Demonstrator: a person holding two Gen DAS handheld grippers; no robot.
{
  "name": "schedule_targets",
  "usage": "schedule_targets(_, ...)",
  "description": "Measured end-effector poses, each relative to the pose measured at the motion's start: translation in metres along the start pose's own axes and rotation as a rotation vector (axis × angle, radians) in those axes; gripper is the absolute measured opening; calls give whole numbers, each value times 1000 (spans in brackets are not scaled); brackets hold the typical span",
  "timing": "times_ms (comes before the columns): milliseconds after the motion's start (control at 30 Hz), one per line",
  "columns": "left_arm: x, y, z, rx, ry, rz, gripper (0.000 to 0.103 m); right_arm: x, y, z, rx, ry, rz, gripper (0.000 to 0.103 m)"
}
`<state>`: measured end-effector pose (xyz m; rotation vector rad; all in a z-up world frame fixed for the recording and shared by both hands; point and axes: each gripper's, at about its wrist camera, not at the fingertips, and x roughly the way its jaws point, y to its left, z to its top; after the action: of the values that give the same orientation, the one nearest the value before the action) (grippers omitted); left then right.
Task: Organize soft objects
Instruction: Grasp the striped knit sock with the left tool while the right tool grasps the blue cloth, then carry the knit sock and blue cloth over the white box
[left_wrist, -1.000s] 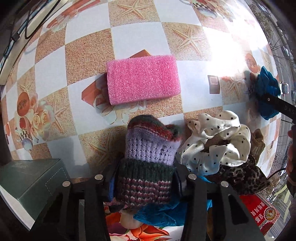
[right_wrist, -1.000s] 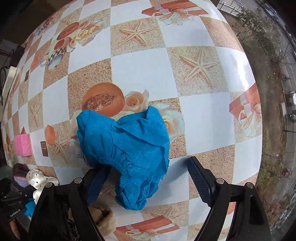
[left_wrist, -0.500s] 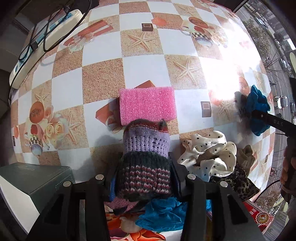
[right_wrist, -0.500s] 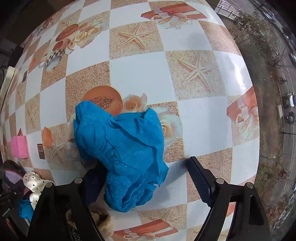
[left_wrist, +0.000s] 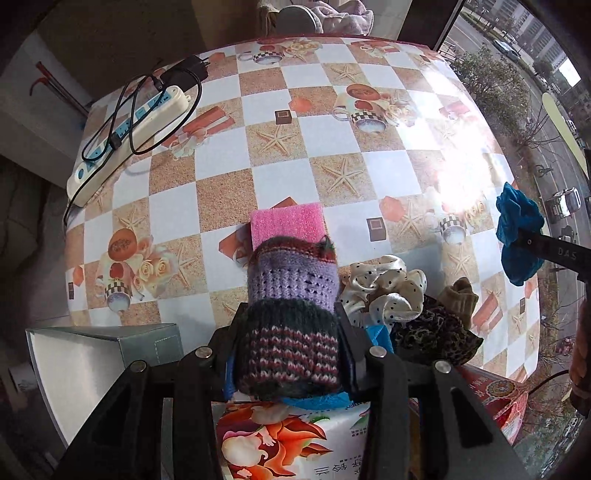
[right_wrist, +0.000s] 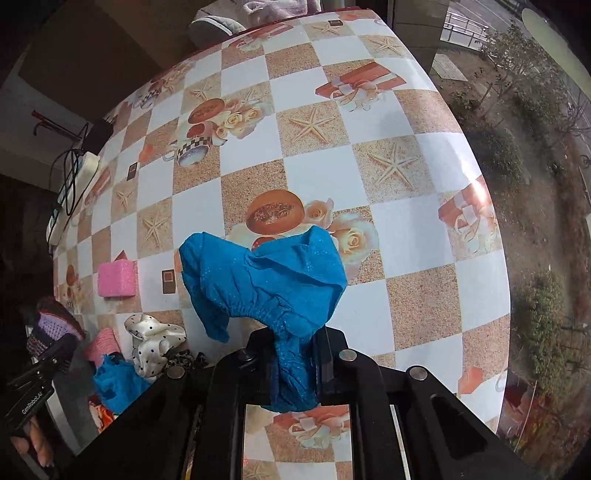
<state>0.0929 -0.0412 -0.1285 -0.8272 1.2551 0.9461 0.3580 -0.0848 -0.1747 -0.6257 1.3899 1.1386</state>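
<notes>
The knit hat (left_wrist: 291, 317) hides the pink sponge's (left_wrist: 286, 225) near edge.

knit piece (left_wrist: 291, 317): striped, held aloft | blue cloth (right_wrist: 269, 280): crumpled, hanging from jaws

This looks like a lived-in home, a room set by a big window. The counter (left_wrist: 229, 192) wears a plastic cloth of the household kind, checked in sand and white with printed starfish, roses, teacups and gift boxes. A white power strip (left_wrist: 129, 125) lies at its far corner with black cords looped over it. Soft household bits sit in a heap: a pink sponge (left_wrist: 286, 225), a dotted satin scrunchie (left_wrist: 388, 284), knitwear. Past the far edge a chair back (left_wrist: 295, 20) shows with a fluffy garment (left_wrist: 343, 14) draped nearby. Through the glass, well below, a street with parked cars (left_wrist: 563, 201), trees and shrubs.
</notes>
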Motion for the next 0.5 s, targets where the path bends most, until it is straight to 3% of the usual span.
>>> schedule_targets(500, -36, 3, -78, 49, -24, 10, 46, -63, 52, -63, -73, -65, 50, 14)
